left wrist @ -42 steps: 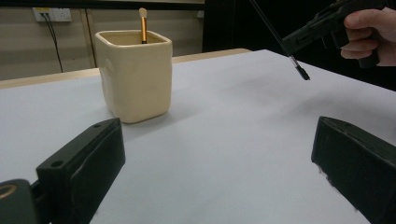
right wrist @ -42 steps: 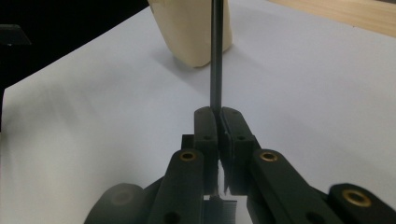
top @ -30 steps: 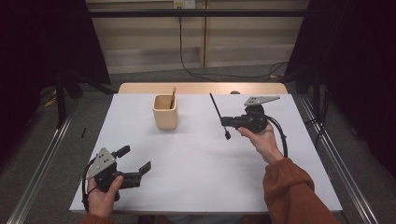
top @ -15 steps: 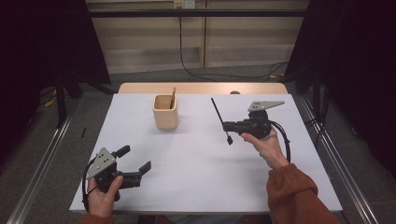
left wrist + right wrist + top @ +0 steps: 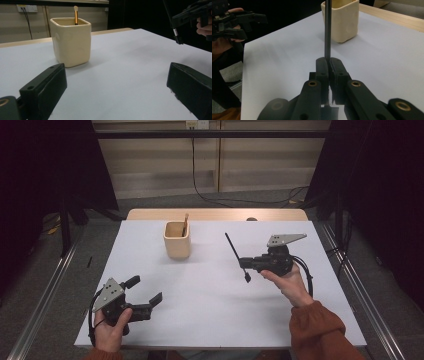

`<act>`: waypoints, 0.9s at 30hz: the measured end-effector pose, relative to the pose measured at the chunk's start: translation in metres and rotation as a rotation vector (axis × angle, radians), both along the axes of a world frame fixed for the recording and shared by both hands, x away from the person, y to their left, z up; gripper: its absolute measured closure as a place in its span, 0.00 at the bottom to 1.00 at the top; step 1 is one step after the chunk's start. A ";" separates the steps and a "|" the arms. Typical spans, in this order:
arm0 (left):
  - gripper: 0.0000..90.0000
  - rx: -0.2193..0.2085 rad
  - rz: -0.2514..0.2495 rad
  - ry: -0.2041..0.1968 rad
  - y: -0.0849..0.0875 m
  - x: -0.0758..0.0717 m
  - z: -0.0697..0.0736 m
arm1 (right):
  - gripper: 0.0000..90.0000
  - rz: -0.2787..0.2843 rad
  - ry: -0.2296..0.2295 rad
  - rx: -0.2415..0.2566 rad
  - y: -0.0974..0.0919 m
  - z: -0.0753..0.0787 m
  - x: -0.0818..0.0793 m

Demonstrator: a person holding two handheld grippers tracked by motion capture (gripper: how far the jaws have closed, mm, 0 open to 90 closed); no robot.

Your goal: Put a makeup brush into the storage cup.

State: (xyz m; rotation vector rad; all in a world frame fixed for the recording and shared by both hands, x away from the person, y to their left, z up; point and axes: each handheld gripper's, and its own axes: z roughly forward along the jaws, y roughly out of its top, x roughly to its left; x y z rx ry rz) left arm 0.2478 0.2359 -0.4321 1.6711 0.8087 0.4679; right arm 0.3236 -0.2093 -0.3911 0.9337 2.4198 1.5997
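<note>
Right tool (image 5: pixel 246 264) clamped on a thin black brush (image 5: pixel 236 256), held above the white worktop (image 5: pixel 210 295), right of centre; the stick slants with its far end up and away, its tip end hanging below the jaws. Beige square cup (image 5: pixel 177 240) stands well to its left, an orange-handled stick (image 5: pixel 185 223) upright inside. Left tool (image 5: pixel 146 292) rests near the front left corner, jaws spread wide, nothing between them.
</note>
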 end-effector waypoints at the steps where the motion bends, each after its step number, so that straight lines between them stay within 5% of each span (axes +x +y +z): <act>1: 0.03 0.000 0.000 -0.001 0.000 0.000 0.000 | 0.96 0.006 0.000 0.001 0.000 0.000 -0.002; 27: 0.03 -0.012 0.009 -0.001 0.002 0.000 0.001 | 0.95 0.135 0.003 -0.048 0.019 0.012 -0.022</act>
